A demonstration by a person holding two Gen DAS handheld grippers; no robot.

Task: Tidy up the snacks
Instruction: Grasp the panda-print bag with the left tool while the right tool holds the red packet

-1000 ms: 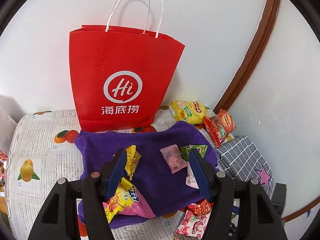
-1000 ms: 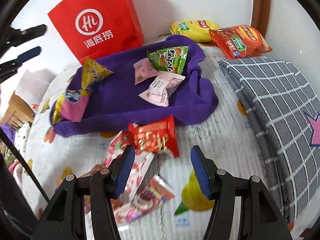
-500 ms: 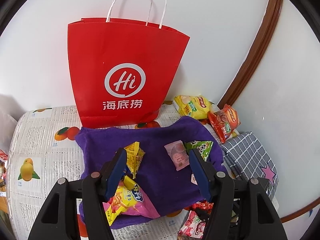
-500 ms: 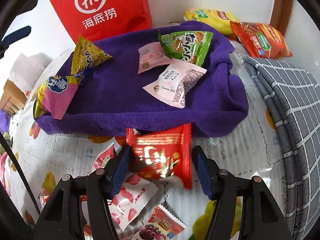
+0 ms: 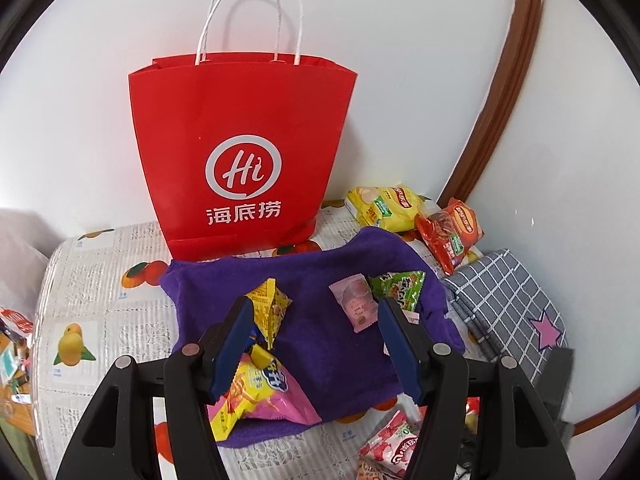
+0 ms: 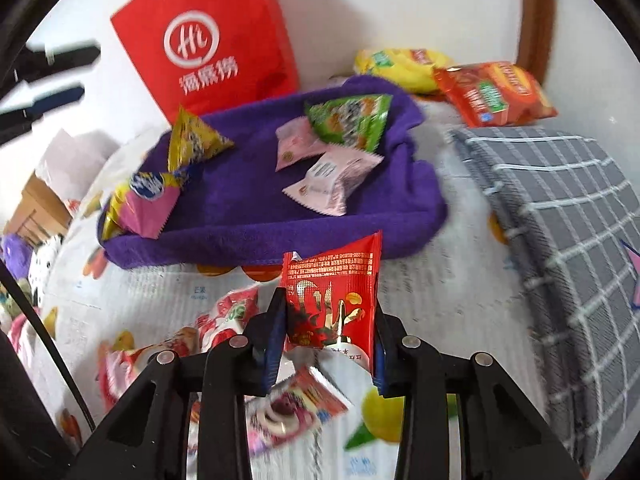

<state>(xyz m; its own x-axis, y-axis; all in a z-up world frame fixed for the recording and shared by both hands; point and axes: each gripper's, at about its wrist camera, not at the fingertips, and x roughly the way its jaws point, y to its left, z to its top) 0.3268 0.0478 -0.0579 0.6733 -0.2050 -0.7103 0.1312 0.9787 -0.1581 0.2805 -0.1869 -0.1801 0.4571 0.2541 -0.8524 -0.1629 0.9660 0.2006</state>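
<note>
The right gripper [image 6: 330, 334] pinches the red snack packet [image 6: 334, 292] by its crinkly lower edge; it could slip free. The left gripper [image 5: 316, 336] hangs open above the purple towel [image 5: 320, 312].

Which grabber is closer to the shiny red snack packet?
Right. The right gripper is shut on the red packet, lifting it. The left gripper hangs open above the purple towel, apart from it.

One red bag [image 5: 240, 160], one purple towel [image 5: 320, 320] and one grey checked cloth [image 6: 560, 216]. Five packets lie on the towel: yellow [image 6: 192, 140], pink-and-yellow [image 6: 140, 204], green [image 6: 352, 120] and two pale pink [image 6: 294, 148]. Two chip bags, yellow [image 5: 384, 206] and orange [image 5: 452, 232].
</note>
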